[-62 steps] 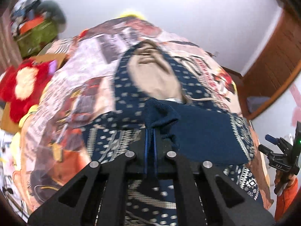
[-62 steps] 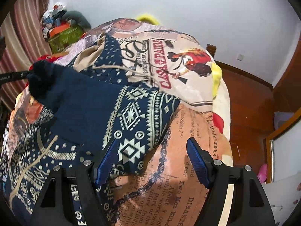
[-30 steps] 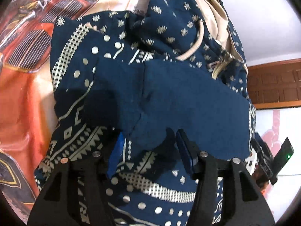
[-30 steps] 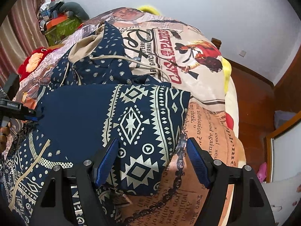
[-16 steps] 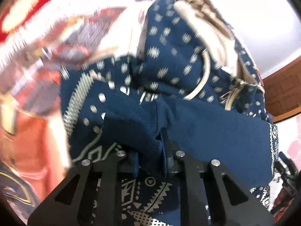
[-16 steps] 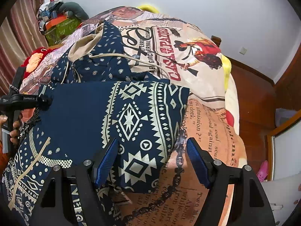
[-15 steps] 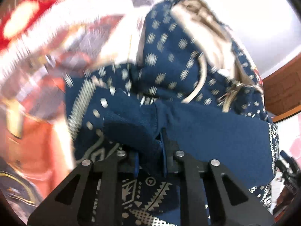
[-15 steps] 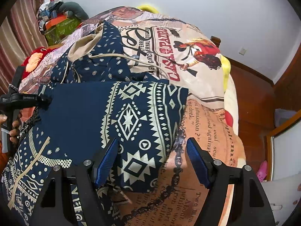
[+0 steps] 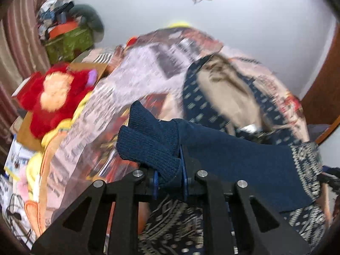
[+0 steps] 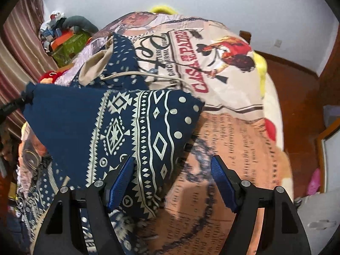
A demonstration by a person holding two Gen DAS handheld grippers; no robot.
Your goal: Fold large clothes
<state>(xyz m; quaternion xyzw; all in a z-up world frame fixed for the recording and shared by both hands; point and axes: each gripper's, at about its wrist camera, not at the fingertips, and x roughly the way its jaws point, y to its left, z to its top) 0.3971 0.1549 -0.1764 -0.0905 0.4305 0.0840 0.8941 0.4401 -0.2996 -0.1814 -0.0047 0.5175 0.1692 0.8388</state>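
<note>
A navy hoodie with white geometric print [image 10: 119,131] lies on a bed; its beige-lined hood [image 9: 223,85] points toward the far wall. My left gripper [image 9: 170,180] is shut on the ribbed navy sleeve cuff [image 9: 148,142] and holds it raised, the sleeve [image 9: 244,159] stretched out to the right. In the right wrist view the same cuff [image 10: 29,91] is lifted at the far left. My right gripper [image 10: 172,182] is open and empty above the patterned sleeve's lower edge and the bedspread.
The bed carries a printed bedspread [image 10: 212,63] with a rooster picture. A red plush toy [image 9: 53,95] and a green box of clutter [image 9: 68,42] lie to the left. A wooden floor [image 10: 297,95] lies to the right of the bed.
My left gripper opened, then shut on the sleeve cuff again and has lifted it up and to the left. The sleeve now hangs stretched above the hoodie. My right gripper stayed open.
</note>
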